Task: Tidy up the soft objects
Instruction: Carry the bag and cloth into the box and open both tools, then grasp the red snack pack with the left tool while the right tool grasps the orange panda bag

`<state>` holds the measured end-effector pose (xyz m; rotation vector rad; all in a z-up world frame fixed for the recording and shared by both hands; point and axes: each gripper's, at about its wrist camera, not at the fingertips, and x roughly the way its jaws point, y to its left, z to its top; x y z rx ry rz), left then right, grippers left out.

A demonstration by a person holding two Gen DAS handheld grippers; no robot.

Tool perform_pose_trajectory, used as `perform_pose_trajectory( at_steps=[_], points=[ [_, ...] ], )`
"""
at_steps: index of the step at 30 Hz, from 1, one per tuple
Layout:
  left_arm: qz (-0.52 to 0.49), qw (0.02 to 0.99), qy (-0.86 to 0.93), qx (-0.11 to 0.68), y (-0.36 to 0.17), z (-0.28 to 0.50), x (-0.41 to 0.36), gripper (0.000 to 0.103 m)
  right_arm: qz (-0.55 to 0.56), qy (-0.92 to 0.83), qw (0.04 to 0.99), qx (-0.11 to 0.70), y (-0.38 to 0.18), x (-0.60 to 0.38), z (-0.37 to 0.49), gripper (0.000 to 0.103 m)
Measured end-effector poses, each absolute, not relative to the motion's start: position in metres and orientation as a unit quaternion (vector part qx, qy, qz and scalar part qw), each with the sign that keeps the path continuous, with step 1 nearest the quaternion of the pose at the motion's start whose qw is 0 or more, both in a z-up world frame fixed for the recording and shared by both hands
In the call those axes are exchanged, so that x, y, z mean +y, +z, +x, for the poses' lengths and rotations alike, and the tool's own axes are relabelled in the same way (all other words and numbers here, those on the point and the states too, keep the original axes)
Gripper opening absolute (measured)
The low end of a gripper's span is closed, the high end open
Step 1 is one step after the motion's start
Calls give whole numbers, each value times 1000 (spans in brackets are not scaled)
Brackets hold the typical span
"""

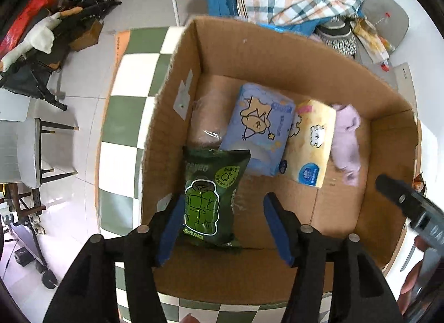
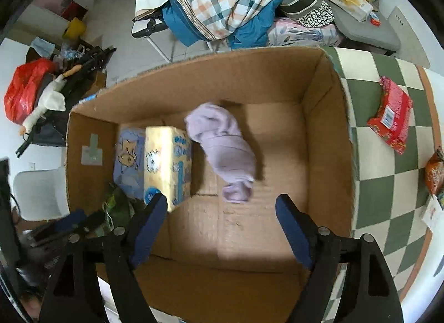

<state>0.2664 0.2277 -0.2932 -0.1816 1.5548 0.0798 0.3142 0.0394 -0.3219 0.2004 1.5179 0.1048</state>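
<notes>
Left wrist view: the left gripper (image 1: 224,220) points straight down into the open brown cardboard box (image 1: 277,53), jaws partly apart, gripping nothing; one dark green plastic packet (image 1: 212,195) lies between them, against the left finger. Beyond lie one blue tissue pack (image 1: 259,131), one yellow tissue pack (image 1: 312,142) and one rolled lilac cloth (image 1: 347,142).

Right wrist view: the right gripper (image 2: 222,212) points steeply down, jaws wide and empty; the lilac cloth (image 2: 224,150) rests just beyond them.

A green-and-white checkered tabletop (image 2: 369,139) carries an open cardboard box (image 2: 327,95). In the right wrist view, a red packet (image 2: 392,120) lies on the tabletop at the box's 3 o'clock, apart from it, and an orange packet (image 2: 435,173) lies nearer the edge.
</notes>
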Motion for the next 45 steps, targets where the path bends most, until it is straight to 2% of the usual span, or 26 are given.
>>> perform_pose_trajectory(
  at_steps=[2, 4, 6, 10, 21, 31, 39, 45],
  points=[
    [-83, 718, 40, 690, -286, 263, 227, 69, 76, 44, 722, 686, -319, 39, 308, 85],
    [-79, 725, 46, 683, -285, 257, 229, 89, 68, 42, 723, 686, -317, 38, 300, 94],
    [-70, 736, 54, 671, -280, 249, 228, 97, 64, 42, 724, 686, -313, 37, 293, 96],
    [-53, 755, 58, 651, -268, 239, 221, 102, 40, 33, 736, 675, -301, 35, 278, 103],
    [-45, 787, 57, 613, -229, 207, 205, 102, 4, 20, 761, 649, -261, 28, 234, 103],
    [-59, 808, 46, 584, -181, 166, 199, 102, 11, 37, 788, 614, -202, 19, 175, 103],
    [-50, 818, 32, 572, -152, 156, 177, 102, 43, 58, 798, 598, -173, 7, 153, 103],
    [-4, 826, -4, 564, -137, 177, 127, 102, 89, 39, 800, 592, -162, -41, 157, 103]
  ],
)
